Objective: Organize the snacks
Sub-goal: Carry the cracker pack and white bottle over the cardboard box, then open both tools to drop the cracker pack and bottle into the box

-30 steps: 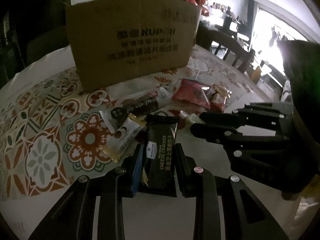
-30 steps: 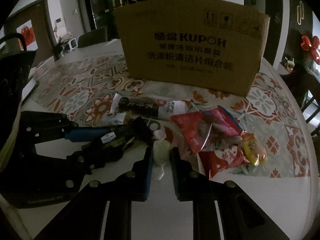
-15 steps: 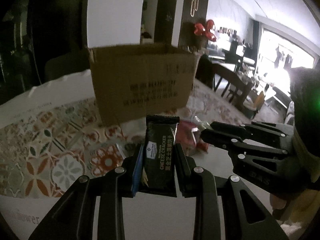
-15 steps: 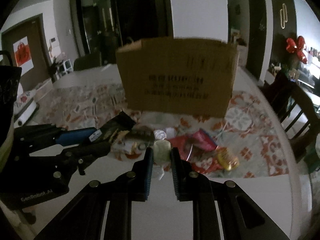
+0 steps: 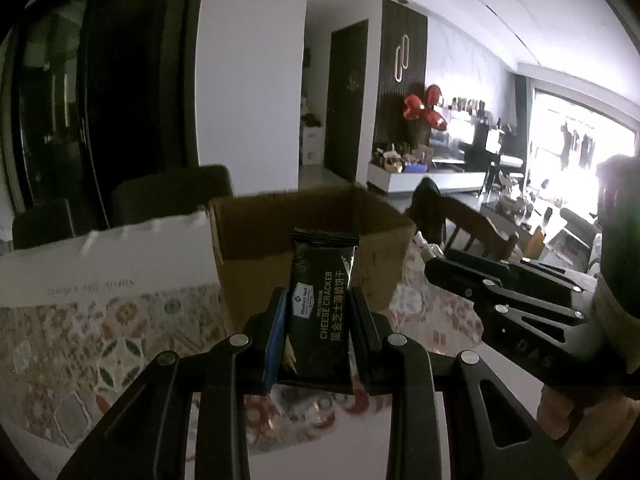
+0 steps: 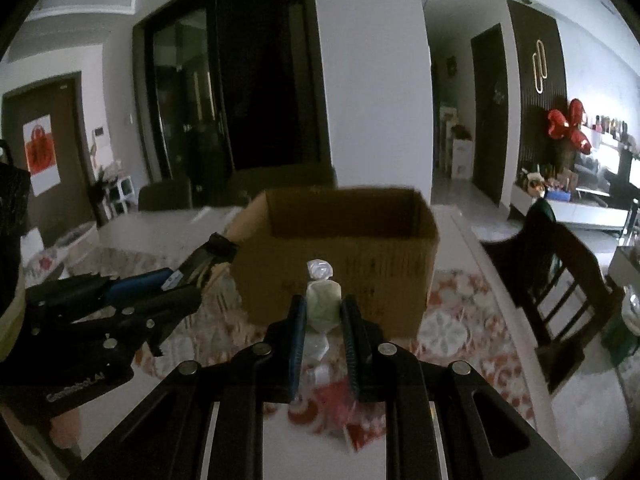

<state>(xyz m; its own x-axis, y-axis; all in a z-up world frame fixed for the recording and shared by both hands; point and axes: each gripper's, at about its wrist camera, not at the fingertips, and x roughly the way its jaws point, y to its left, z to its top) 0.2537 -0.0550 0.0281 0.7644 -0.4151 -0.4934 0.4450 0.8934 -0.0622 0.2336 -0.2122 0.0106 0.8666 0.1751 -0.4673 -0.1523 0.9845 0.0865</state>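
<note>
Left tongs [image 5: 316, 320] clamped on black cracker packet [image 5: 322, 300], packet upright, raised above tabletop [image 5: 60, 344], just in front of open cardboard box [image 5: 312, 216]. Right tongs [image 6: 323, 316] pinched shut on pale wrapped candy [image 6: 322, 304], twisted end up, also in front of box, near its front wall. Red snack wrapper [image 6: 340, 396] on patterned tabletop below, before box. Wooden chair [image 6: 560, 264] right of box.

Cardboard box [image 6: 340, 248] floor hidden — red packets [image 6: 340, 396] below blurred.
</note>
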